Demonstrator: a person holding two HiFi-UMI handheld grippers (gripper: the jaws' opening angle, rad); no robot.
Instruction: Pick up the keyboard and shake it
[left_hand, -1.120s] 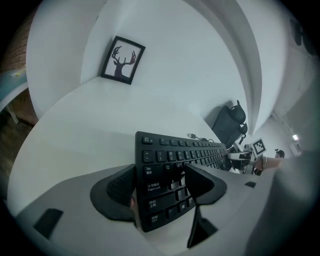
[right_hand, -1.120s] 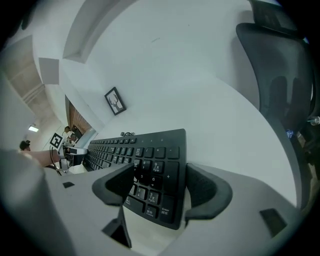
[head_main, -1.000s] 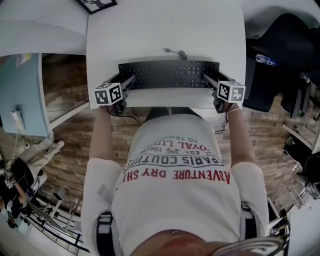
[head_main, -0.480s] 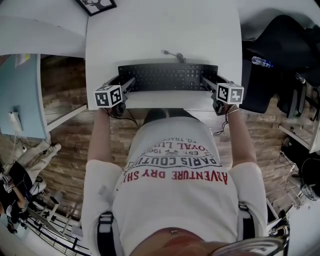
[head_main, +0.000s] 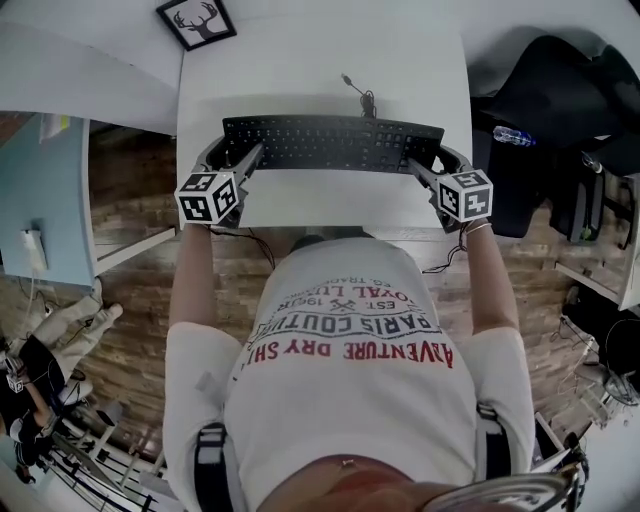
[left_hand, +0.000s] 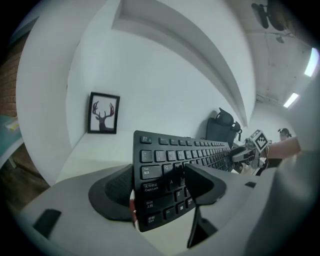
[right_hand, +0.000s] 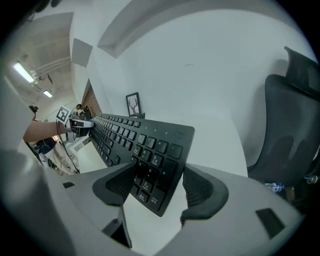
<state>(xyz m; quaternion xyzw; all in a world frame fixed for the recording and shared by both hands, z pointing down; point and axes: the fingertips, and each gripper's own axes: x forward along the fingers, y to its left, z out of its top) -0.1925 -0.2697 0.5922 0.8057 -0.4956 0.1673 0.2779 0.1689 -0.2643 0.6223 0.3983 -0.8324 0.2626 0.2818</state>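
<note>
Because the keyboard (head_main: 335, 144) is a long, thin, stiff plastic slab, I take it by its 2 short ends. My left gripper (left_hand: 160, 187) is clamped over the Tab and Caps Lock end, 1 jaw on the keys and 1 behind the back. My right gripper (right_hand: 152, 187) pinches the number-pad end the same way. The board looks lifted clear of the desk (head_main: 320, 60), over its middle and tilted in my jaws. I judge it light, so 2 end grips should carry it, though it may flex a little between them. The keycaps are smooth and give under pressure, so a hard shake could let it slide. The cable (head_main: 357, 90) trails from the back edge and may tug.
</note>
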